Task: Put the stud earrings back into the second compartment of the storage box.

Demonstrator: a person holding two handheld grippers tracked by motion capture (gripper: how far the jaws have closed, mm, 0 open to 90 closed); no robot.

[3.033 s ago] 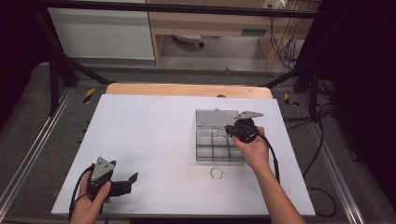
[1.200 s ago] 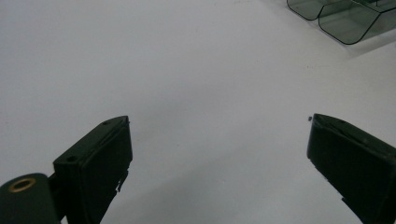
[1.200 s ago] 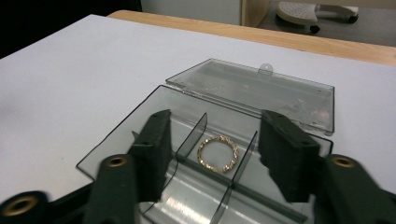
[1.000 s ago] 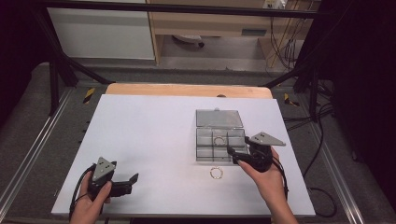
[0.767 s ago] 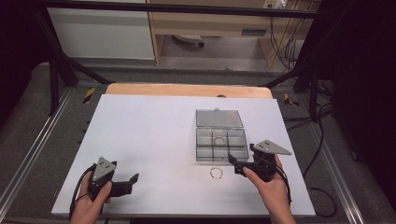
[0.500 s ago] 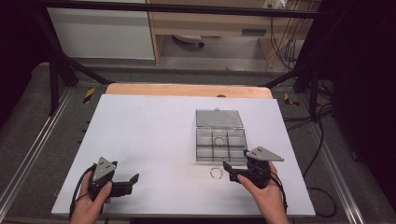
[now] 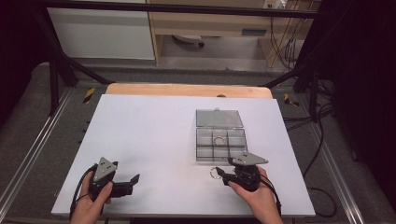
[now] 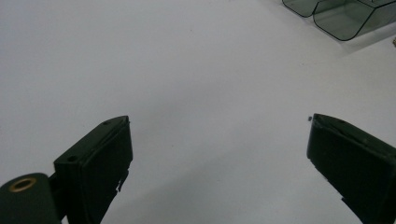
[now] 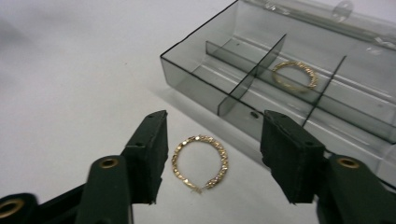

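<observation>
Right gripper [image 9: 212, 140] jaws just closing, straddling ring [image 9: 200, 161] on worktop [image 7: 149, 135], not touching; left gripper [image 8: 219, 158] wide open, empty.

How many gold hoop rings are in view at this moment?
2. One gold hoop lies on the white table, between the open jaws of the right gripper, untouched. The other hoop lies in a compartment of the clear box. None appears hidden.

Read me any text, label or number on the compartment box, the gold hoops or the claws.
None to read: the clear compartment box, both gold hoops, on the table and in the box, and the right claw carry no lettering.
</observation>
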